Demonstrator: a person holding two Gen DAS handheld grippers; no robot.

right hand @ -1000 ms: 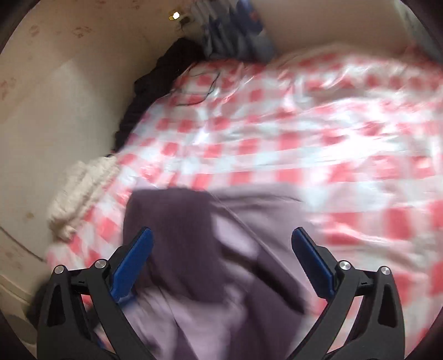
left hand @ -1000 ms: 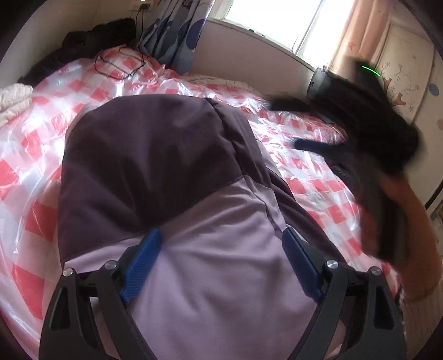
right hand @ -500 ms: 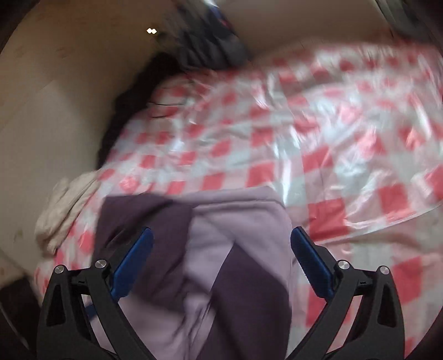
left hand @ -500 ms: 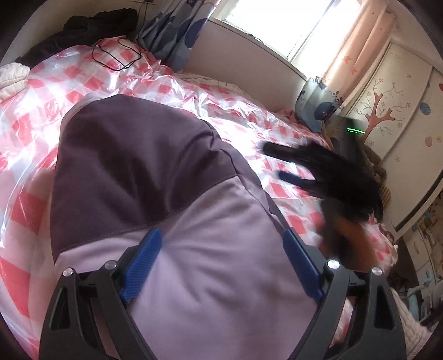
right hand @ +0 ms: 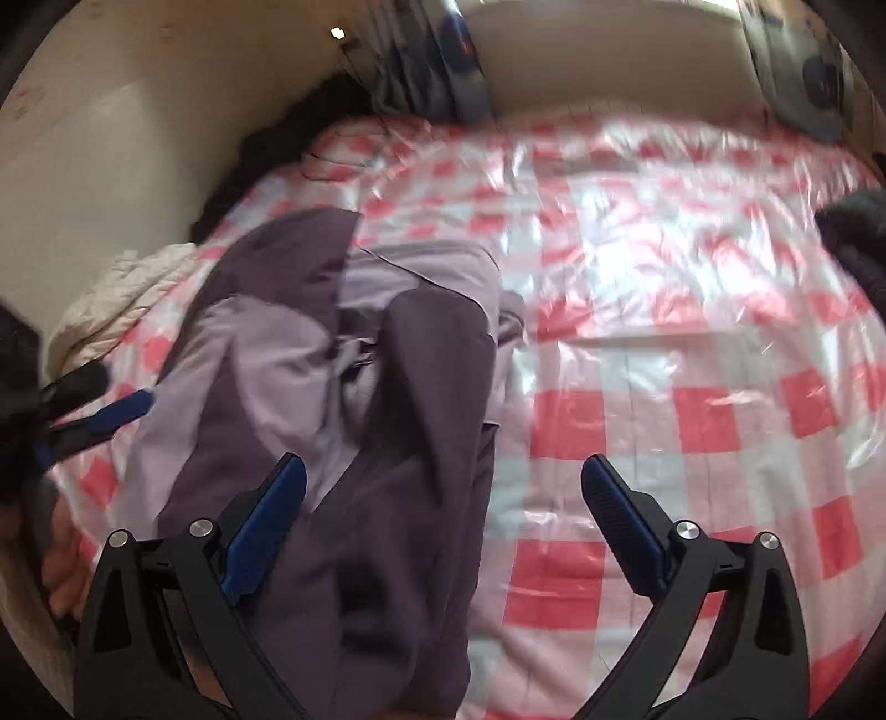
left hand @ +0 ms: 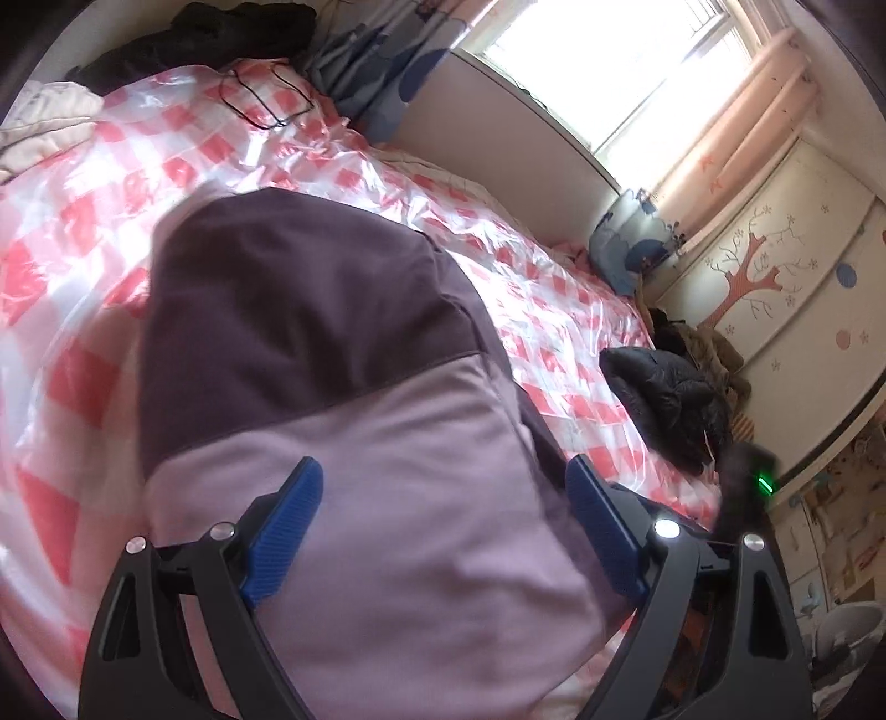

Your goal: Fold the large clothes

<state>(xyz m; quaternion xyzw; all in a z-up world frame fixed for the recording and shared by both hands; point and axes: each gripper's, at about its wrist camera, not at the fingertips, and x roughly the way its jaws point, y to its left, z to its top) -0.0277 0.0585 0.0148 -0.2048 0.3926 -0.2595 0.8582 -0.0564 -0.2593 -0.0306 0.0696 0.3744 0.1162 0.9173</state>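
A two-tone garment, dark purple and pale lilac (left hand: 343, 443), lies folded on the bed's red-and-white checked plastic cover (left hand: 99, 183). My left gripper (left hand: 443, 498) is open and empty just above the lilac part. In the right wrist view the same garment (right hand: 354, 387) lies lengthwise, creased in the middle. My right gripper (right hand: 443, 493) is open and empty above its right edge and the checked cover (right hand: 664, 332). The left gripper's blue finger (right hand: 111, 415) shows at the garment's left side. The right gripper's body with a green light (left hand: 753, 487) shows at the right.
A black jacket (left hand: 664, 399) lies on the bed's right edge. A cream blanket (right hand: 122, 299) and dark clothes (left hand: 199, 39) lie along the wall. A black cable (left hand: 260, 105) lies near the curtain (left hand: 382, 83). A wardrobe (left hand: 775, 288) stands at right.
My right gripper has swung back from over the bed to my lower right. The left gripper has turned right, and the right view has moved lower over the garment.
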